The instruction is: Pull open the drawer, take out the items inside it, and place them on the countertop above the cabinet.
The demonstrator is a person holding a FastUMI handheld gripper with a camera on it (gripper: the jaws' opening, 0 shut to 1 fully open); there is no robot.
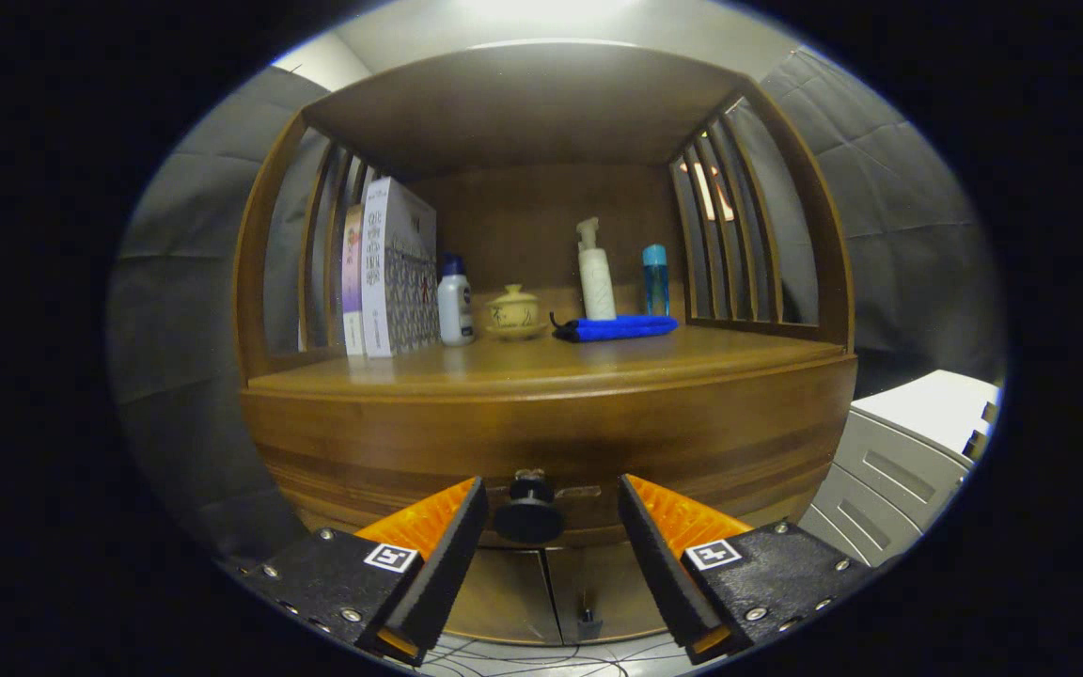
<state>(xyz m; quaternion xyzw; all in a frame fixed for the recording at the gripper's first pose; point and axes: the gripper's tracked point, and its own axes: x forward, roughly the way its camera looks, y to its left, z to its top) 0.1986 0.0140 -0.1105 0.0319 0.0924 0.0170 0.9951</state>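
Tool [551, 508] open around drawer knob [528, 512].

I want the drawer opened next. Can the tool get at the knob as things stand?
Probably yes. The tool is open, with the knob between its fingers, nearer one finger than the other, and nothing in the way. The drawer looks shut.

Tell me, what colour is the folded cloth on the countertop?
Blue. The folded cloth shows best in the gripper view.

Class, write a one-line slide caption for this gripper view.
Open tool brackets the round black drawer knob of the wooden cabinet, not yet gripping.
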